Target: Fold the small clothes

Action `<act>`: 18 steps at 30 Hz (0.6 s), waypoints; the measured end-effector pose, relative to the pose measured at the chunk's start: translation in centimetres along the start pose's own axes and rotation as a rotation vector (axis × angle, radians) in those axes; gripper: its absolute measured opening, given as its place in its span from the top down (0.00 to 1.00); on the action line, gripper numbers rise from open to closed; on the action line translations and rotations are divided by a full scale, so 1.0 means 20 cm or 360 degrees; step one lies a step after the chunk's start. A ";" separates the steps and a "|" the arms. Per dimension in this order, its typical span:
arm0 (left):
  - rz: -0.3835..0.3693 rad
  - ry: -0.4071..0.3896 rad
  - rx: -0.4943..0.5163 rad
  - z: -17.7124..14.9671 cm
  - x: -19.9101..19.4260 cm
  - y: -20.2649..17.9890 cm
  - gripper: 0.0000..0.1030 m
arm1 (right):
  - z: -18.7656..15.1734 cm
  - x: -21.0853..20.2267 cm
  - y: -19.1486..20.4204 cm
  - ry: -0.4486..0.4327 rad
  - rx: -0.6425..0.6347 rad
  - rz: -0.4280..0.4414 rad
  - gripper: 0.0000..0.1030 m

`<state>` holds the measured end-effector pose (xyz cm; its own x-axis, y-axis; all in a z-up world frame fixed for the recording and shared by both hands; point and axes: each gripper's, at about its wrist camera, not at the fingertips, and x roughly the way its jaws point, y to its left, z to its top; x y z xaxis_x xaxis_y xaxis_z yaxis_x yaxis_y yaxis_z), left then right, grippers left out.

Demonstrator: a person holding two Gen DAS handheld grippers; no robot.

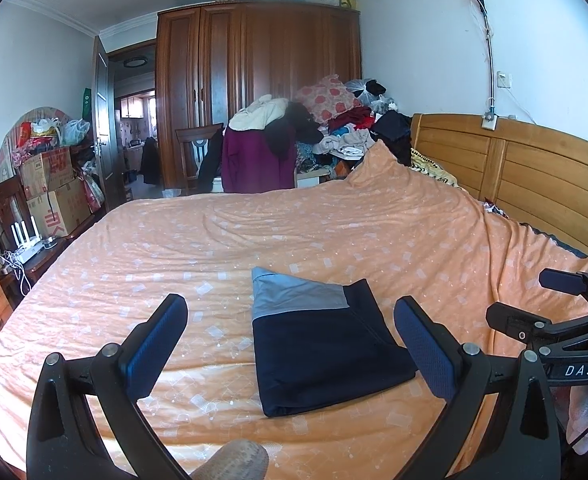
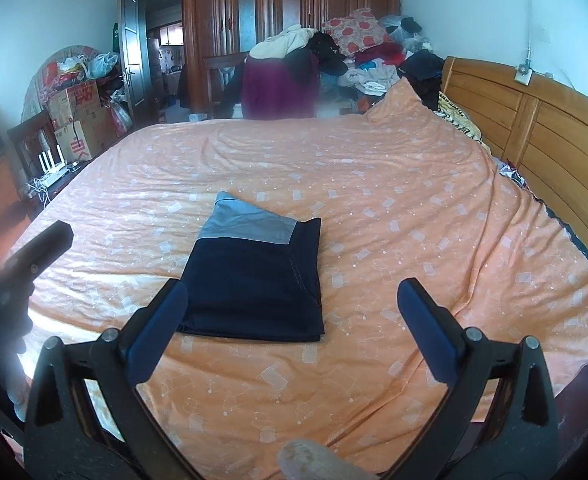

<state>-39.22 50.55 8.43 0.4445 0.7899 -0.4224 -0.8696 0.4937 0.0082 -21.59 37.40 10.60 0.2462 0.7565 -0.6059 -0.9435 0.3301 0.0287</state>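
Note:
A small dark navy garment with a grey band (image 1: 318,340) lies folded into a neat rectangle on the orange bedspread (image 1: 254,240). My left gripper (image 1: 290,320) hovers above it, open, its blue pads on either side of the garment and holding nothing. In the right wrist view the same garment (image 2: 254,276) lies ahead and slightly left. My right gripper (image 2: 292,300) is open and empty, with its left finger (image 2: 162,320) over the garment's near left corner. The right gripper (image 1: 534,300) shows at the right edge of the left wrist view, and the left gripper (image 2: 34,256) at the left edge of the right wrist view.
A wooden headboard (image 1: 534,184) runs along the right. Beyond the bed stand a wardrobe (image 1: 254,80), a chair draped with clothes (image 1: 258,152) and a clothes heap (image 1: 346,120). Cardboard boxes (image 1: 50,192) and a router (image 1: 26,240) sit at the left.

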 end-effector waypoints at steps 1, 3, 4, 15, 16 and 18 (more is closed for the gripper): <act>0.0000 0.0000 0.0003 0.00 0.00 0.00 0.00 | 0.00 0.00 -0.01 0.0006 0.0007 0.0009 0.00; 0.0002 0.0002 0.0002 0.00 0.01 0.00 0.00 | 0.00 0.01 -0.01 0.0013 0.0019 0.0014 0.00; -0.0001 0.0003 0.0001 0.00 0.00 0.00 0.00 | -0.01 0.01 -0.01 0.0017 0.0020 0.0017 0.00; -0.0012 0.0010 0.0014 0.00 0.02 0.00 0.00 | -0.01 0.02 -0.03 0.0038 0.0034 0.0013 0.00; -0.0014 0.0010 0.0016 0.00 0.02 0.00 0.00 | -0.01 0.02 -0.04 0.0040 0.0040 0.0020 0.00; -0.0012 0.0009 0.0019 0.00 0.02 0.00 0.00 | -0.02 0.03 -0.04 0.0044 0.0046 0.0026 0.00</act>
<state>-39.04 50.92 8.17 0.4497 0.7840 -0.4278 -0.8636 0.5039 0.0155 -20.83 37.34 9.98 0.2246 0.7462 -0.6267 -0.9403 0.3346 0.0615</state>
